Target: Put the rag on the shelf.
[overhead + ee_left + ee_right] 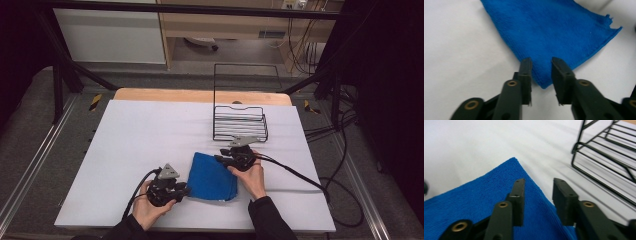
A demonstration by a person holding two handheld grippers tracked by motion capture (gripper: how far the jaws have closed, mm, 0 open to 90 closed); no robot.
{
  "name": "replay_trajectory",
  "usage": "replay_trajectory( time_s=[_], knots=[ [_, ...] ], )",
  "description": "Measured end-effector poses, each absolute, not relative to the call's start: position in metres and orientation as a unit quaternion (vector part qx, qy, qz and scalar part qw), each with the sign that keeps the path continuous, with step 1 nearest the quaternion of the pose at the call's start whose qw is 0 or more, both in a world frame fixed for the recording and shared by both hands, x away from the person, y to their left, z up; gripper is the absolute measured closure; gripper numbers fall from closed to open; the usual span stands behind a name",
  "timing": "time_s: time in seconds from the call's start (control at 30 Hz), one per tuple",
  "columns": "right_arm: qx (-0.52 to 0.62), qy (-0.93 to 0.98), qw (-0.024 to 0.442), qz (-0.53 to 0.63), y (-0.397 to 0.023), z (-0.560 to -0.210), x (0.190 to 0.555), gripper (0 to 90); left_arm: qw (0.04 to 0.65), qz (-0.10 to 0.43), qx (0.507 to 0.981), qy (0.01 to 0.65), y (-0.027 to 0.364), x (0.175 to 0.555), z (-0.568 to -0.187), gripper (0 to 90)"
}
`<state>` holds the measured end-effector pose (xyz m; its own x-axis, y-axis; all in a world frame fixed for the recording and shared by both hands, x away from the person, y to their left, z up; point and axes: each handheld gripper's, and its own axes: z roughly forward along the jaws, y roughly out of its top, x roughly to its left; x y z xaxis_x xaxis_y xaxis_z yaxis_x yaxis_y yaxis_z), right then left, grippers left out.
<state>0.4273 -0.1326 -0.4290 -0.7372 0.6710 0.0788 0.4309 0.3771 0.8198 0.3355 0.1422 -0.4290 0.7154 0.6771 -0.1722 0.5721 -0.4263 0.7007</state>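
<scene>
Folded blue cloth (212, 176) flat on the white counter (140, 135), near the person's edge, between the two hands, a black wire basket (240, 124) beyond it and slightly to the right

Left tongs (184, 190) at the cloth's near left corner, jaws parted, nothing pinched; seen in the left gripper view with that corner of the cloth (554, 37) poking into the gap between the fingertips (526, 65), pads not pressing on it

Right tongs (220, 160) at the far right corner, likewise parted and empty; in the right gripper view the cloth (486, 195) under and left of the fingertips (518, 187), its right edge running through the gap, basket wires (604, 152) close on the right

Cloth roughly square, so no marked long axis; tongs set on diagonally opposite corners, left low and near, right high and far. Neither hand clearly nearer: both touching or just beside their own corner

Judged step: cloth let go after a fold, or about to be gripped for another. Next pinch probably turning on that diagonal, each pair closing on the corner directly ahead of it. Basket nearer the right hand, well apart from the left
</scene>
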Motion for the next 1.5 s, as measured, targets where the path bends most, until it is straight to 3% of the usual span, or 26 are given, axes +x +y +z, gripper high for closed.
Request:
replay_trajectory(
  time_s=[0.33,0.43,0.6,1.27,1.5],
  knots=[
    [0.402,0.789,0.135,0.445,-0.184,-0.43,0.404,19.2,0.395,0.079,0.834,0.377,0.165,0.358,-0.422,26.2],
    [0.406,0.789,0.126,0.444,-0.191,-0.431,0.401,14.8,0.39,0.08,0.837,0.376,0.165,0.363,-0.421,17.7],
    [0.41,0.788,0.108,0.447,-0.204,-0.434,0.387,7.3,0.386,0.085,0.84,0.372,0.164,0.376,-0.42,11.0],
    [0.415,0.787,0.115,0.442,-0.214,-0.436,0.37,2.8,0.385,0.122,0.832,0.381,0.124,0.431,-0.403,8.7],
    [0.413,0.786,0.117,0.445,-0.214,-0.436,0.369,3.1,0.368,0.122,0.83,0.402,0.11,0.45,-0.42,19.1]
  ],
)
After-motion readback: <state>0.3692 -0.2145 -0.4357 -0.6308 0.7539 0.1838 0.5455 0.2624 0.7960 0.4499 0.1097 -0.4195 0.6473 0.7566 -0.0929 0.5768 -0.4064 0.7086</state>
